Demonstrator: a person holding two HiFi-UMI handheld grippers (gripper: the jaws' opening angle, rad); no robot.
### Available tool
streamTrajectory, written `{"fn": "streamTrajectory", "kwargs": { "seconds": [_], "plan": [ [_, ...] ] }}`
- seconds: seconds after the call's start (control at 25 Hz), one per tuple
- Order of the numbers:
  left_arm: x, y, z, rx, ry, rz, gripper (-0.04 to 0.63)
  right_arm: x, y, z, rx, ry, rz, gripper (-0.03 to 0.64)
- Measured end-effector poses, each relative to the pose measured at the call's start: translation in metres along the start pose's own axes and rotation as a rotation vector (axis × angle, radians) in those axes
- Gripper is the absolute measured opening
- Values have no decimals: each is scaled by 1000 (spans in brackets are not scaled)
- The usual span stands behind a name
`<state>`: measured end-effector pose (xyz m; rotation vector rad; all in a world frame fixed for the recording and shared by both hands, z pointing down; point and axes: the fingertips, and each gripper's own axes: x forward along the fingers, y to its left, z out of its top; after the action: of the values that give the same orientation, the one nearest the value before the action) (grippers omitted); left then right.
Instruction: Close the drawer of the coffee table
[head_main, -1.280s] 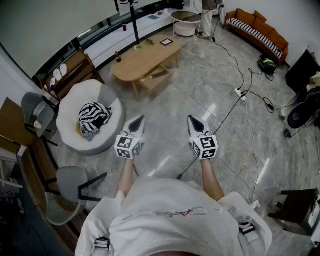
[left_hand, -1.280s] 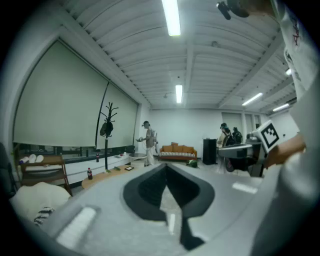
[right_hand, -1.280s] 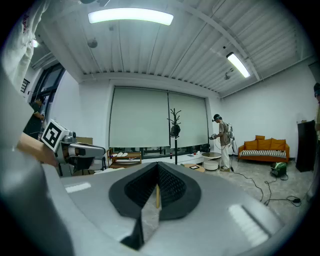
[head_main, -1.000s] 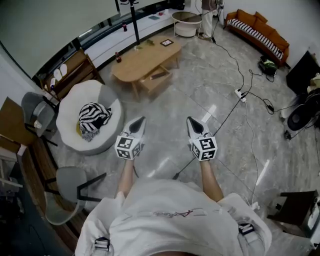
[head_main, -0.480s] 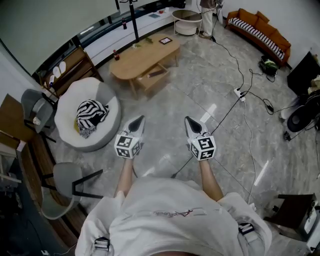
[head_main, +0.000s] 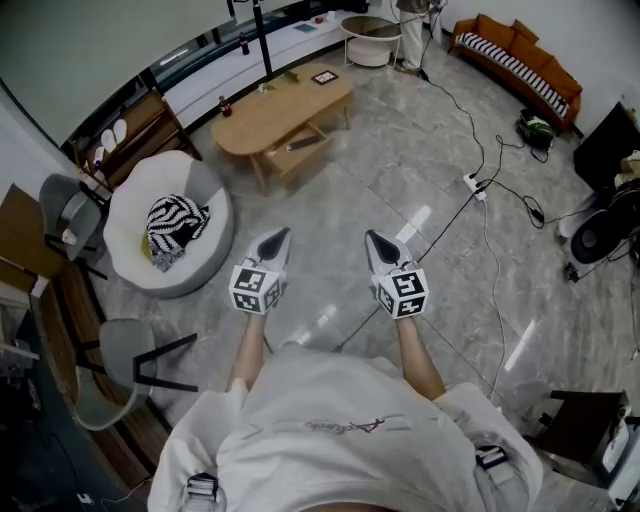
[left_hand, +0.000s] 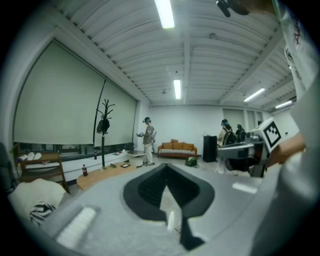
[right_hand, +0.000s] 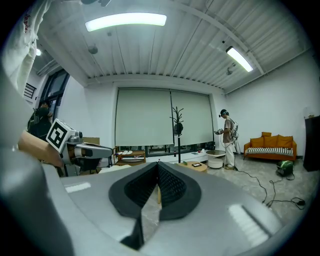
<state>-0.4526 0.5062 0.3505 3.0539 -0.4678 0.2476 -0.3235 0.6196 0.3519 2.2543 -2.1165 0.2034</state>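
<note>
The oval wooden coffee table (head_main: 285, 110) stands far ahead on the marble floor, and its drawer (head_main: 297, 150) is pulled out toward me. Both grippers hang in the air in front of my body, well short of the table. My left gripper (head_main: 280, 236) is shut with nothing in it, and so is my right gripper (head_main: 372, 238). The left gripper view shows the table (left_hand: 107, 175) low at the left beyond the shut tips (left_hand: 166, 167). In the right gripper view the table (right_hand: 197, 167) lies just right of the shut tips (right_hand: 158, 164).
A white round armchair (head_main: 165, 235) with a zebra cushion stands left of the path, with grey chairs (head_main: 110, 370) nearer me. Cables and a power strip (head_main: 470, 182) cross the floor on the right. A coat stand (head_main: 262, 40), a round side table (head_main: 365, 35) and an orange sofa (head_main: 515, 60) stand beyond.
The table and armchair have slid slightly up and left in the head view as I shifted. Both grippers have stayed shut, side by side in front of me.
</note>
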Motion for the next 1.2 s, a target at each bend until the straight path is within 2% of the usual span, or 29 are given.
{"fn": "streamTrajectory", "kwargs": {
  "seconds": [0.68,1.2],
  "plan": [
    [36,-12,-6,13,7,-17,-2,-3,-31,-12,-10,3,-12,4],
    [76,12,-14,6,32,-37,-2,30,-55,-15,4,12,-24,5]
  ]
}}
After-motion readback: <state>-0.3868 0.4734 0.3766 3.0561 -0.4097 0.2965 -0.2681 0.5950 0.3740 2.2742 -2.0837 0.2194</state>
